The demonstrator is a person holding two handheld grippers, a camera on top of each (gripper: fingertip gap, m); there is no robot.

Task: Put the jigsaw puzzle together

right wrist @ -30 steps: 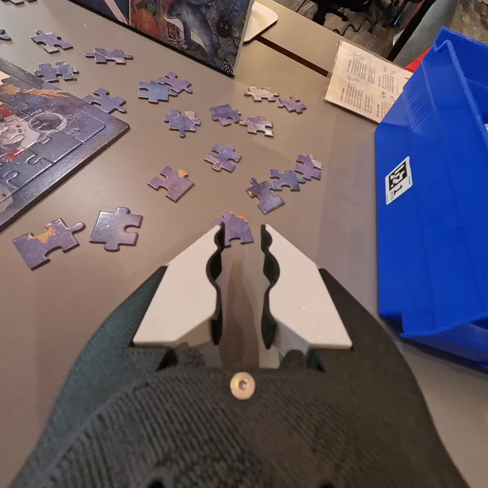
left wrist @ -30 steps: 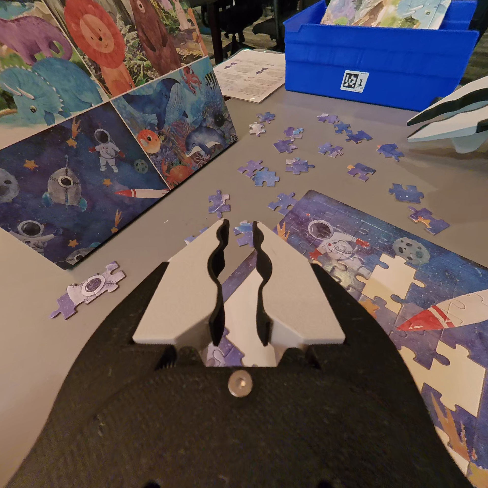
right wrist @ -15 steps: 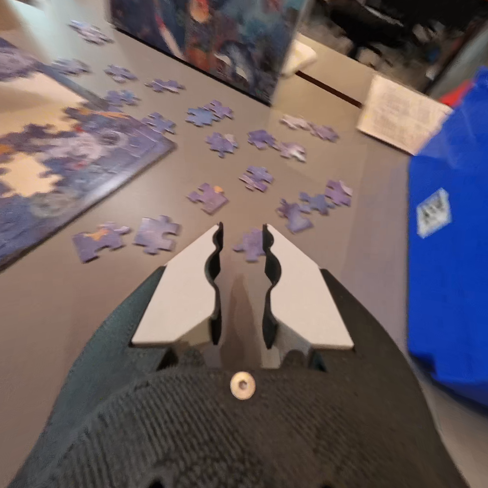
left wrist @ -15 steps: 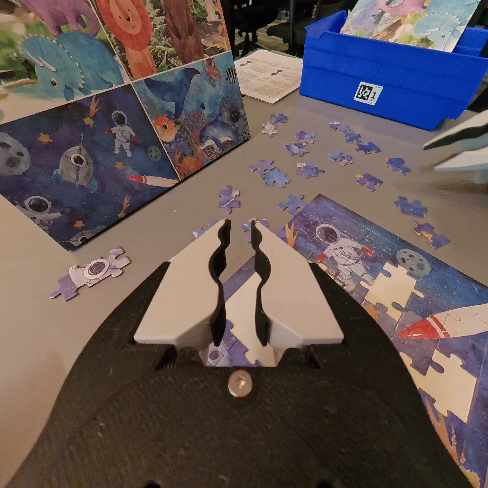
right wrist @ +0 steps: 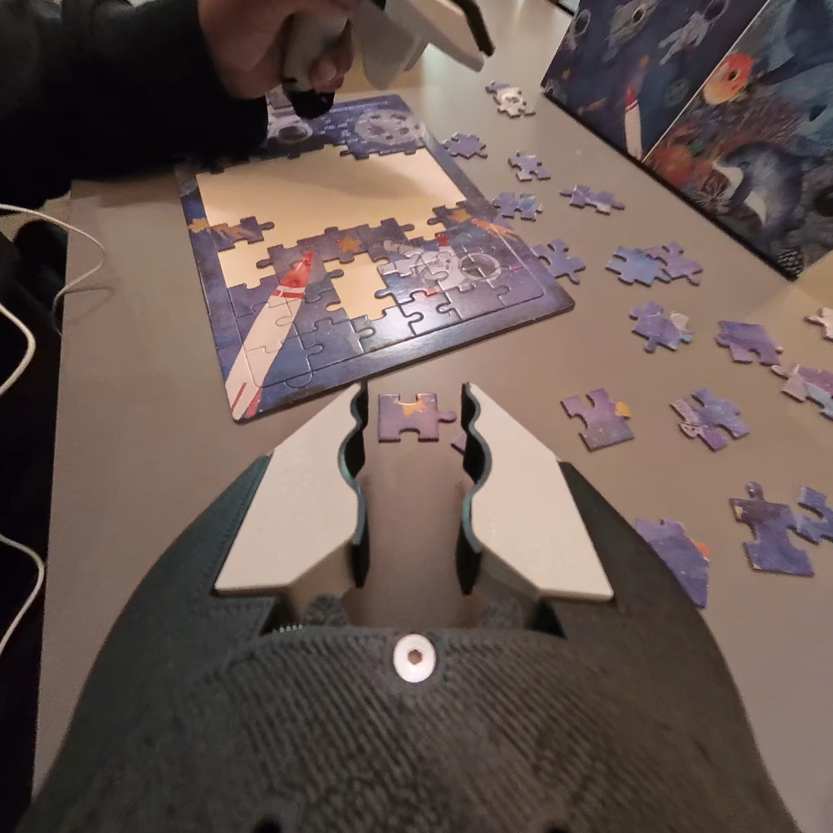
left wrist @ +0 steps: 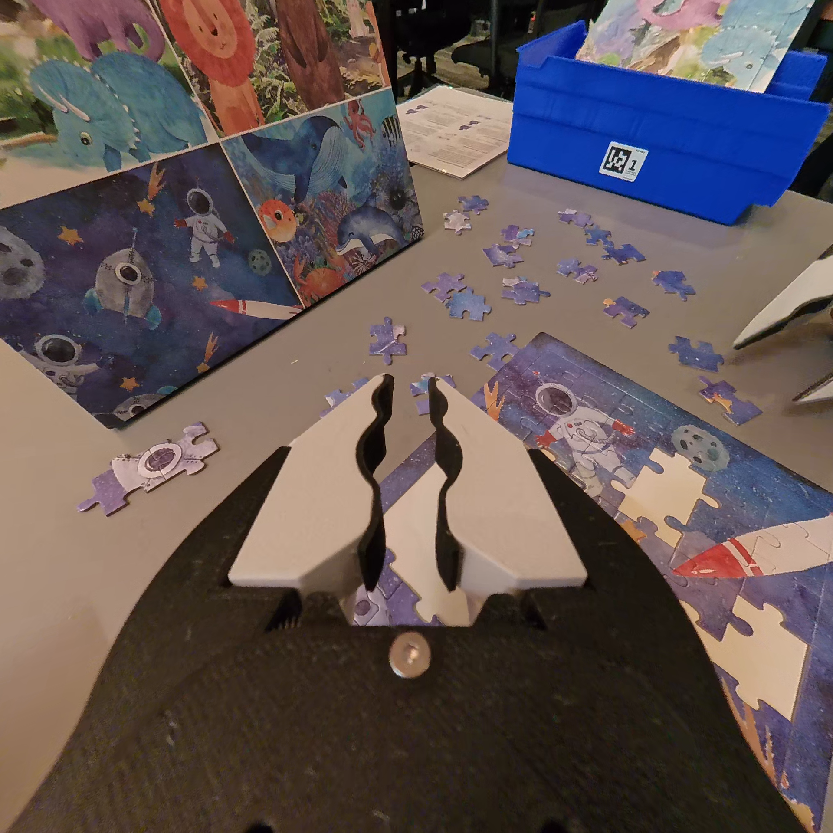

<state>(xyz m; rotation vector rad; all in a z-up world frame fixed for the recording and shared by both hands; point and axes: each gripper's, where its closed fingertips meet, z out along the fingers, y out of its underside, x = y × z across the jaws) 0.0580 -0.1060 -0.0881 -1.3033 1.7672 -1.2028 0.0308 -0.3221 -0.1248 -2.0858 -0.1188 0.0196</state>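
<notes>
A space-themed puzzle board (left wrist: 667, 491) lies on the grey table (left wrist: 135, 586), part filled, with cream gaps. My left gripper (left wrist: 410, 383) hovers over the board's near-left corner, jaws a little apart with nothing between them. My right gripper (right wrist: 412, 396) is open just off the board's edge (right wrist: 450, 333). A purple puzzle piece with an orange mark (right wrist: 412, 417) lies flat on the table between its fingertips, and the pads stand clear of it on both sides. A hand (right wrist: 270, 49) holds the left gripper at the top of the right wrist view.
Several loose purple pieces (left wrist: 523, 288) are scattered beyond and right of the board (right wrist: 707, 419). A joined pair with a porthole (left wrist: 153, 464) lies at left. A picture box (left wrist: 180, 203), a paper sheet (left wrist: 455, 126) and a blue bin (left wrist: 653, 121) stand behind. White cables (right wrist: 27, 338) hang at the left. There is about 25 centimeters between the tips of the two grippers.
My right gripper swung left, away from the blue bin to the board's edge, and its jaws opened wider around a piece on the table. My left gripper barely shifted.
</notes>
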